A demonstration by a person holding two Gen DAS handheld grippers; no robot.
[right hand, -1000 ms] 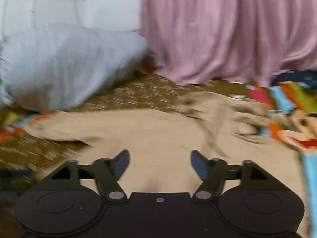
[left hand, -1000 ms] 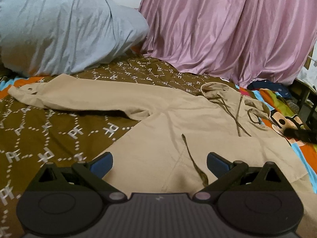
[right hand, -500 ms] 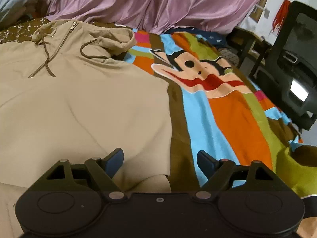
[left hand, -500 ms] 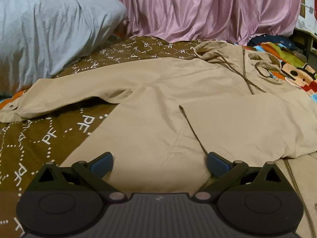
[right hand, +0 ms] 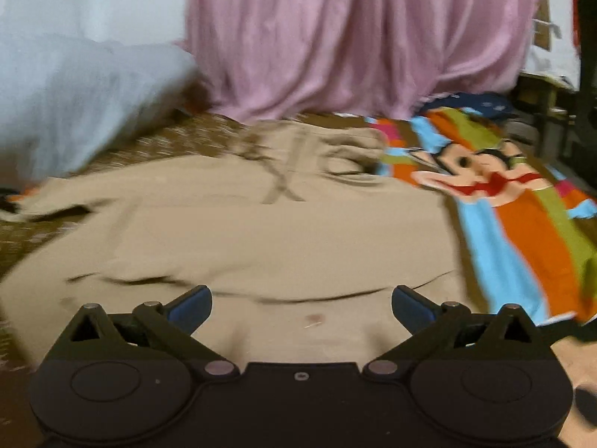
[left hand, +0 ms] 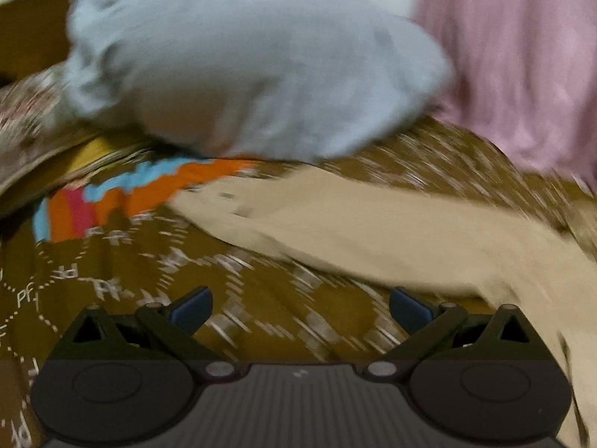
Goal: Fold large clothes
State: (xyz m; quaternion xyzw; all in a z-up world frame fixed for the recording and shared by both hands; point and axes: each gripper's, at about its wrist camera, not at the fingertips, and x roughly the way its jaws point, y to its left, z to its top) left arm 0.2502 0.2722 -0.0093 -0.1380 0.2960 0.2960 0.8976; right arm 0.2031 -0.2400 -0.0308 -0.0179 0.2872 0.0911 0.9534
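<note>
Item: beige hooded jacket (right hand: 261, 231), laid flat on a brown patterned bedspread (left hand: 123, 261), taken here as the landmark; both views are motion-blurred, so fine detail is uncertain. Hood and drawstrings (right hand: 283, 183) at the jacket's far end, toward the pink curtain (right hand: 354, 37); one long sleeve (left hand: 335, 216) stretched out from the jacket's left side across the bedspread, its cuff end lying near the grey pillow (left hand: 242, 74) that rests beyond the jacket's left; cartoon-print sheet (right hand: 522, 205) just beside the jacket's right edge; a fold line or crease crosses the jacket's near part, and a small reddish mark shows below it. Left gripper (left hand: 300, 306): fingers spread wide, nothing between them, held over the bare bedspread to the left of the jacket, sleeve ahead and to its right. Right gripper (right hand: 301, 304): fingers spread wide, nothing pinched, held over the jacket's near hem area, fabric below and ahead; whether either tool touches the cloth cannot be told. Step in hand, as judged: positioning for a sleeve fold, with the right side seemingly squared off already and the left sleeve not yet brought in. Next move calls for: the left gripper to reach the sleeve near its cuff, pinch one layer only, and carry it across the jacket's body; the right gripper likely to steady the jacket's body so it does not drag.
</note>
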